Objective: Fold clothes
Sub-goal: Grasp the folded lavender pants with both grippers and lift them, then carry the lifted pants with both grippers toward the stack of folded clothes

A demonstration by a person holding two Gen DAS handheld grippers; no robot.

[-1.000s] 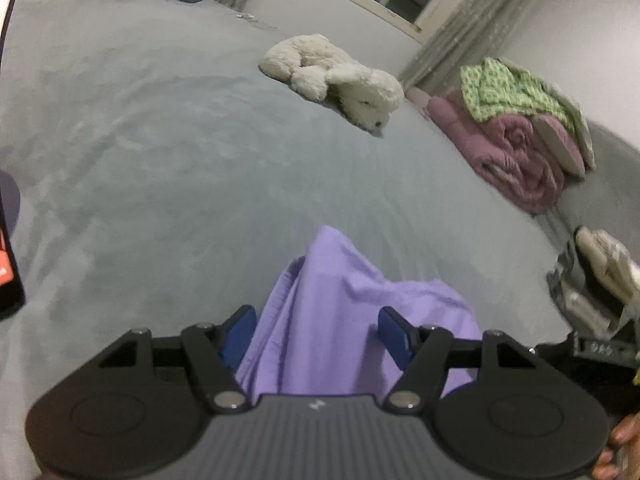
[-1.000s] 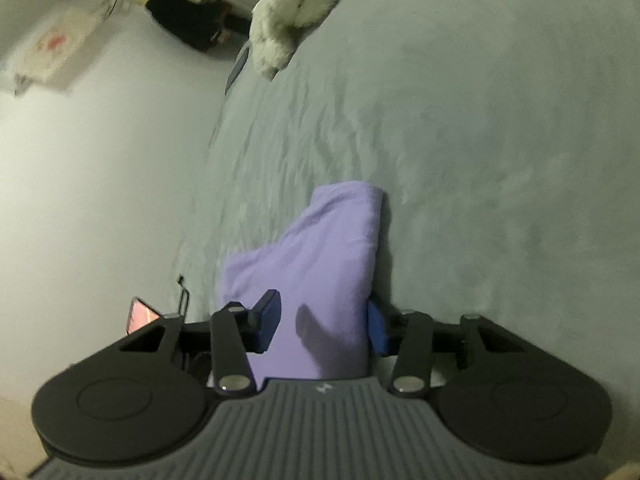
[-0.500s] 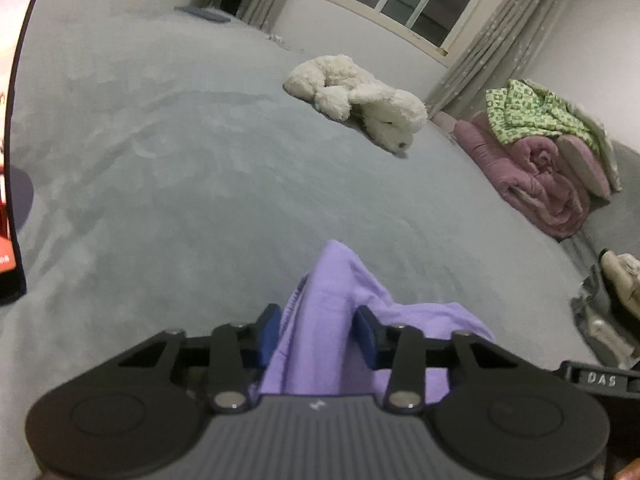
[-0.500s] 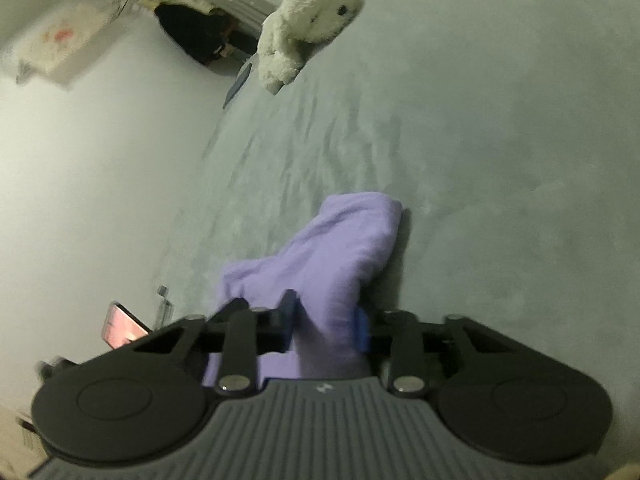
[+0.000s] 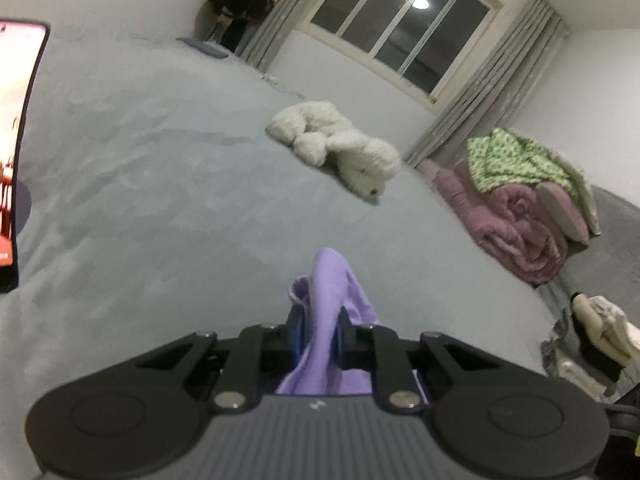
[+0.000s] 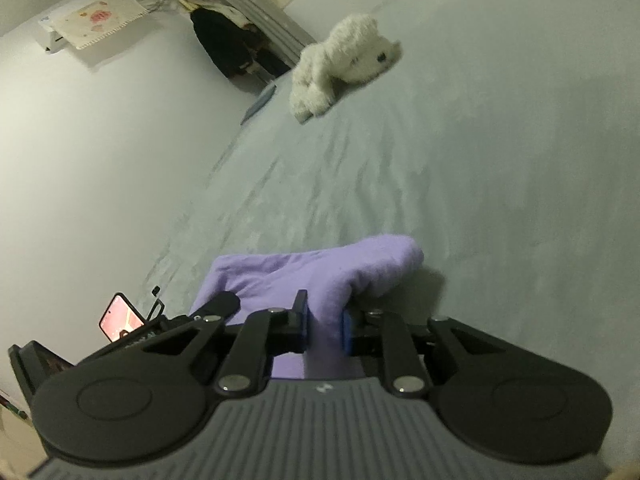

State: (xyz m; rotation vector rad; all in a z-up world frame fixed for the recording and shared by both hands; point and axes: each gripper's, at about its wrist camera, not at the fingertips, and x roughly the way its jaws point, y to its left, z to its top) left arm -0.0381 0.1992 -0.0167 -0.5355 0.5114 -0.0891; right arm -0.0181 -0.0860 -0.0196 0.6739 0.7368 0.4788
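Note:
A purple garment (image 5: pixel 332 292) lies bunched on the grey bed (image 5: pixel 160 184). In the left wrist view my left gripper (image 5: pixel 320 334) is shut on a raised fold of it, and the cloth stands up in a ridge between the blue pads. In the right wrist view the same purple garment (image 6: pixel 320 272) humps up from the bed (image 6: pixel 500 160), and my right gripper (image 6: pixel 325 326) is shut on another part of it. The left gripper's body (image 6: pixel 208 312) shows just left of the right one. The cloth below both grippers is hidden.
A white plush bear (image 5: pixel 340 148) lies further up the bed. A rolled pink blanket with green cloth on it (image 5: pixel 516 192) sits at the right edge. A lit phone (image 5: pixel 16 152) stands at the left. More clothes (image 5: pixel 592 332) lie at the lower right.
Both grippers went from open around the purple garment to shut on it. The pinched folds have lifted, and both views have tilted up toward the far wall.

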